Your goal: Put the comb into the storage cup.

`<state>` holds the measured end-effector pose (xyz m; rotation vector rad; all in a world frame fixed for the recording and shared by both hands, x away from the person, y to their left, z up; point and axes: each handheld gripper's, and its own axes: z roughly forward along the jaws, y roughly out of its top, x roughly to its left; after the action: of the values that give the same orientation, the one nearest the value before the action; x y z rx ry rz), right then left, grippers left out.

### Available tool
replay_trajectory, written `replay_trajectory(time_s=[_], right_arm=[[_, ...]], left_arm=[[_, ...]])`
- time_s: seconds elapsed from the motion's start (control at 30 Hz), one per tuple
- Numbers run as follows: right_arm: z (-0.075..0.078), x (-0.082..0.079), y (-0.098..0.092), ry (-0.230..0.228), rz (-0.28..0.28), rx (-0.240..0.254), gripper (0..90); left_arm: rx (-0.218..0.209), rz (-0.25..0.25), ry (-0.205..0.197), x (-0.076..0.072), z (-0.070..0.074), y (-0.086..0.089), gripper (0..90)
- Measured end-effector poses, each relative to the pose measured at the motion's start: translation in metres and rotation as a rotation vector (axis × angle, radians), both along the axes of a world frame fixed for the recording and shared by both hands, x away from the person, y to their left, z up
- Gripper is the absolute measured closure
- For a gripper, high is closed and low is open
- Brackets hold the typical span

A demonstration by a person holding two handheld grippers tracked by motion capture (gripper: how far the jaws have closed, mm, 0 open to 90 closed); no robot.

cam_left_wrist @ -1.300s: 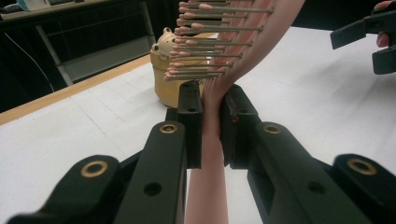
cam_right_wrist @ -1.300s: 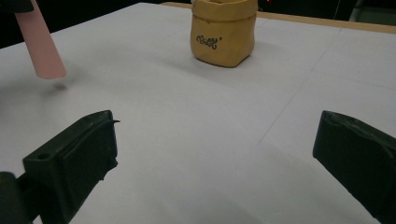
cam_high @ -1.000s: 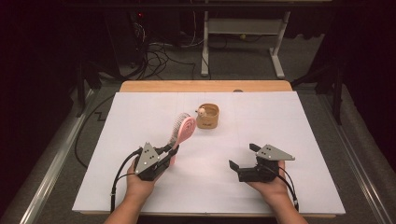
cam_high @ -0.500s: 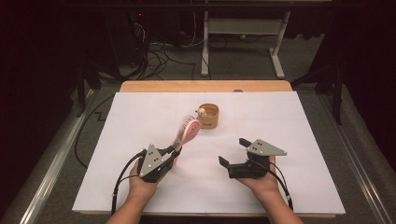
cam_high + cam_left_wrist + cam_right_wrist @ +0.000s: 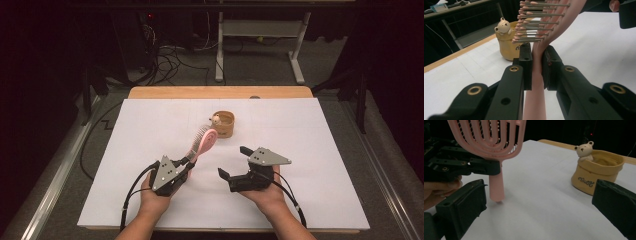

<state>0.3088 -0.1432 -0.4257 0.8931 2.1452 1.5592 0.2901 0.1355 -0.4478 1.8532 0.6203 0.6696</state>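
A pink hairbrush [image 5: 202,142] stands tilted above the white table cover, its bristled head up toward the far side. My left gripper [image 5: 187,162] is shut on its handle; the left gripper view has the handle [image 5: 537,62] pinched between both black pads, bristles above. The brush head [image 5: 491,137] and handle end [image 5: 497,192] appear in the right gripper view, the end just off the cover. My right gripper [image 5: 232,162] is open, empty, turned toward the brush from the right. A tan cup with a small bear figure [image 5: 223,123] sits beyond the brush.
The white cover [image 5: 320,150] spreads over a wooden table whose far edge [image 5: 220,92] shows. Beyond it are cables and a desk frame [image 5: 260,45] on the floor. A metal rail [image 5: 55,185] runs along the table's left side.
My right gripper has moved left toward the hairbrush and risen slightly. The left gripper has tilted the brush a bit while keeping hold of it.
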Motion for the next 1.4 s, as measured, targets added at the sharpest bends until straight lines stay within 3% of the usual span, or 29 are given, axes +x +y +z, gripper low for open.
replay_trajectory(time_s=[0.73, 1.4], right_arm=[[0.020, -0.003, 0.036, -0.012, 0.070, 0.048, 0.4], [0.032, 0.000, 0.047, -0.016, 0.064, 0.087, 0.3]], left_arm=[[0.007, -0.013, -0.010, -0.003, 0.000, -0.006, 80.5], [0.019, -0.022, -0.014, -0.004, -0.001, -0.011, 80.5]])
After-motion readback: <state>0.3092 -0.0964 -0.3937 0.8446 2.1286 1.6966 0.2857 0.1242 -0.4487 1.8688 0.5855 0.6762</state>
